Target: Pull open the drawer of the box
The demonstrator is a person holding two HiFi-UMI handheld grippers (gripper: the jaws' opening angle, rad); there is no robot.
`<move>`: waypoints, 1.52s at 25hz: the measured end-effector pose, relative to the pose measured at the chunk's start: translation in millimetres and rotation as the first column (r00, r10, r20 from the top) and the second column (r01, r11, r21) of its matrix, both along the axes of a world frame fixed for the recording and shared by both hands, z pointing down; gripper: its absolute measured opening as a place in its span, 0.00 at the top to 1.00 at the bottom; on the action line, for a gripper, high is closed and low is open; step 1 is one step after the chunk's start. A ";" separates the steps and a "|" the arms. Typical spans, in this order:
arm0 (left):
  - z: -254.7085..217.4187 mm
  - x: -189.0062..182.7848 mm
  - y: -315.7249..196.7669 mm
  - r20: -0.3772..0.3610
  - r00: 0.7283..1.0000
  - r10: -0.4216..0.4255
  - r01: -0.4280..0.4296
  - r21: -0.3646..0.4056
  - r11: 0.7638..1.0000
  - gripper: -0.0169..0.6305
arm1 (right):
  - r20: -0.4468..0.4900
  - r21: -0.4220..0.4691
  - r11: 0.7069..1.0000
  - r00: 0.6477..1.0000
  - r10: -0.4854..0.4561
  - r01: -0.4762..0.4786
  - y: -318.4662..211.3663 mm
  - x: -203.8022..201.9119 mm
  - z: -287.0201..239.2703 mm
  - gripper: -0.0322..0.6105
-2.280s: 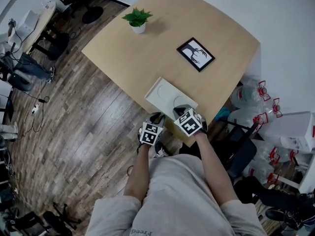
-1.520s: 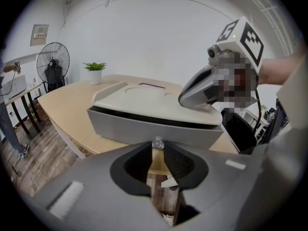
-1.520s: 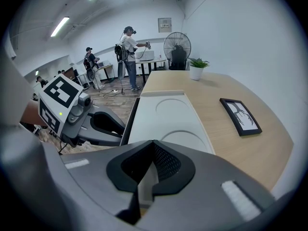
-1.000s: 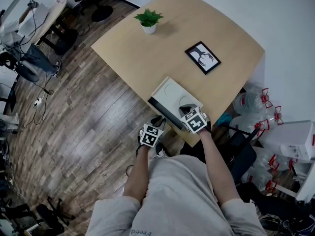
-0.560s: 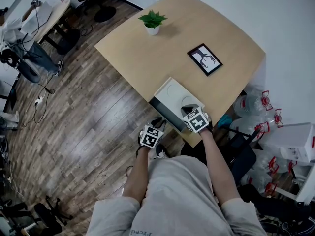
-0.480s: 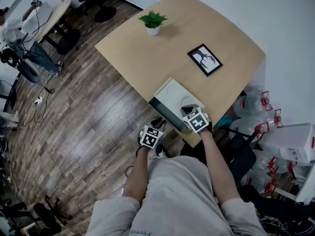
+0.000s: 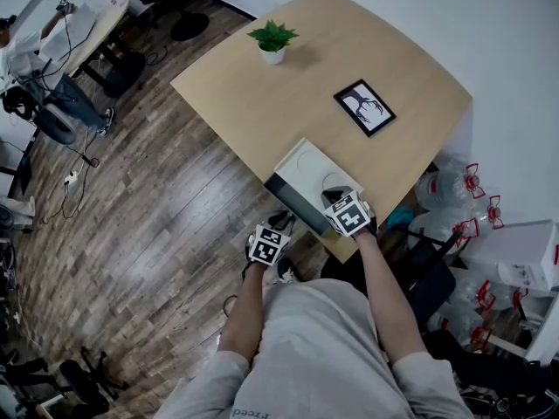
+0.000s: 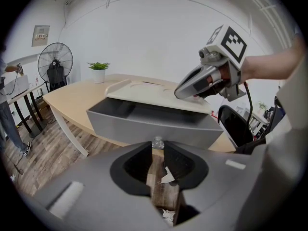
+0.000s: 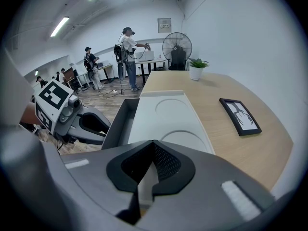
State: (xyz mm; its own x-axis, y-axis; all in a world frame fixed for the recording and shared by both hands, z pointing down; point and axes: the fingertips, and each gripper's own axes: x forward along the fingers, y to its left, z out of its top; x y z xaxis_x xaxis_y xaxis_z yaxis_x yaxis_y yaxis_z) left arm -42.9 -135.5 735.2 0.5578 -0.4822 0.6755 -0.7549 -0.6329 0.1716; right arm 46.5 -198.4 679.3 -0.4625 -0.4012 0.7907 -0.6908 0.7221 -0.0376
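The drawer (image 7: 293, 195), long side along the table (image 7: 253, 85) edge, sticks out of the box (image 7: 306, 164) toward you; your left gripper (image 8: 157, 147) pinches its knob (image 8: 157, 142), and your right gripper (image 9: 153, 143) rests closed on the box.

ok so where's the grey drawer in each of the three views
head view: the open grey drawer is just below centre, sticking out of the white box toward lower left.
left gripper view: drawer at centre, front panel facing camera, its small clear knob in the jaws of the left gripper.
right gripper view: drawer left of centre, beside the box top.
shared landmark: green potted plant on the wooden table.
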 end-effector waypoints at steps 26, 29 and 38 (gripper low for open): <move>3.0 -21.1 14.9 0.004 0.998 -0.056 0.056 -0.001 0.998 0.77 | -0.010 -0.017 1.000 1.000 0.001 -0.001 0.3 1.3 -2.0 0.95; 10.5 -26.3 16.3 0.019 0.998 -0.057 0.057 0.009 0.998 0.77 | -0.010 -0.017 1.000 1.000 0.002 -0.002 0.9 1.1 -1.3 0.95; 7.8 -30.2 21.4 0.023 0.998 -0.061 0.061 0.012 0.998 0.77 | -0.010 -0.013 1.000 1.000 0.001 -0.001 0.0 0.9 -1.8 0.95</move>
